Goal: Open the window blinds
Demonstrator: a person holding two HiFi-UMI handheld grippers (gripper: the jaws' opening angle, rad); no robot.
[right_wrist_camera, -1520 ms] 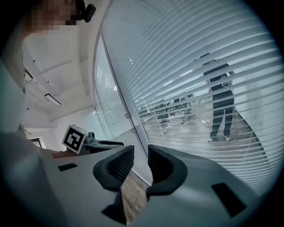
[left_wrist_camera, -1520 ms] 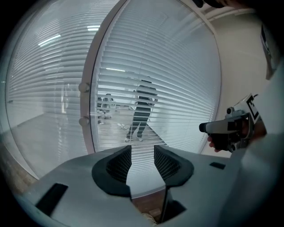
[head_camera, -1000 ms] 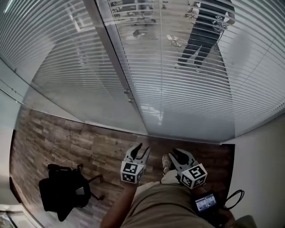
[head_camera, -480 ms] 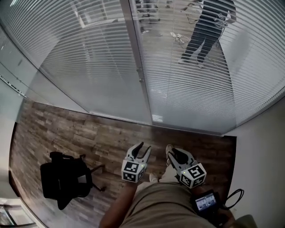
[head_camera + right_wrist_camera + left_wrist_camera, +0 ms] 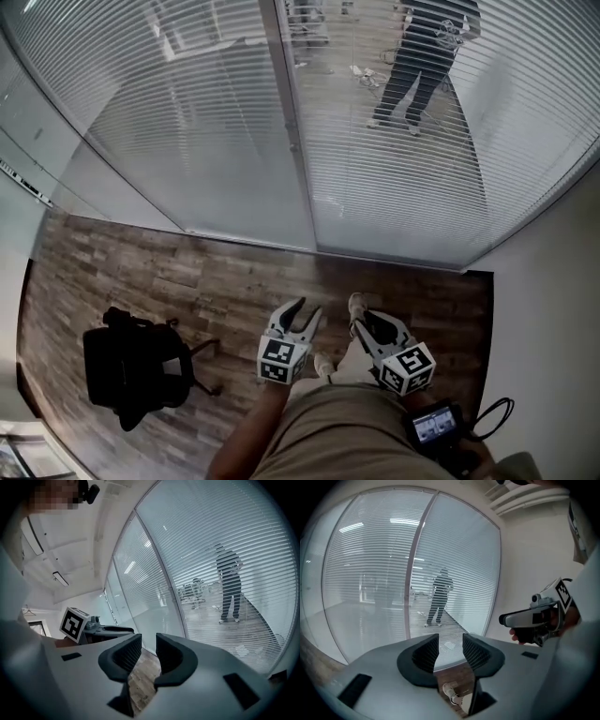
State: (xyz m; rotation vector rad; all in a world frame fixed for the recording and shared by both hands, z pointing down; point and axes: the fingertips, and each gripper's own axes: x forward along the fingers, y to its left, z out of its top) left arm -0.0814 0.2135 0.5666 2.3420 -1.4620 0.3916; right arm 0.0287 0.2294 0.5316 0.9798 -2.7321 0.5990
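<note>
White slatted window blinds [image 5: 394, 159] hang over a curved glass wall ahead; their slats are partly tilted, so a person beyond the glass shows through. A grey vertical mullion [image 5: 292, 122] splits the panes. My left gripper [image 5: 300, 310] is held low in front of my body, open and empty, well short of the blinds [image 5: 454, 550]. My right gripper [image 5: 367, 323] is beside it, also open with nothing between its jaws, pointing towards the blinds [image 5: 211, 564]. No cord or wand is visible.
A black office chair [image 5: 131, 366] stands on the wooden floor [image 5: 187, 281] at the lower left. A white wall [image 5: 553, 309] closes the right side. A person [image 5: 417, 56] stands beyond the glass. My shoe [image 5: 358, 304] is near the grippers.
The glass wall and blinds have come nearer and shifted in view as I walked towards them. Both grippers moved along with me and stayed open.
</note>
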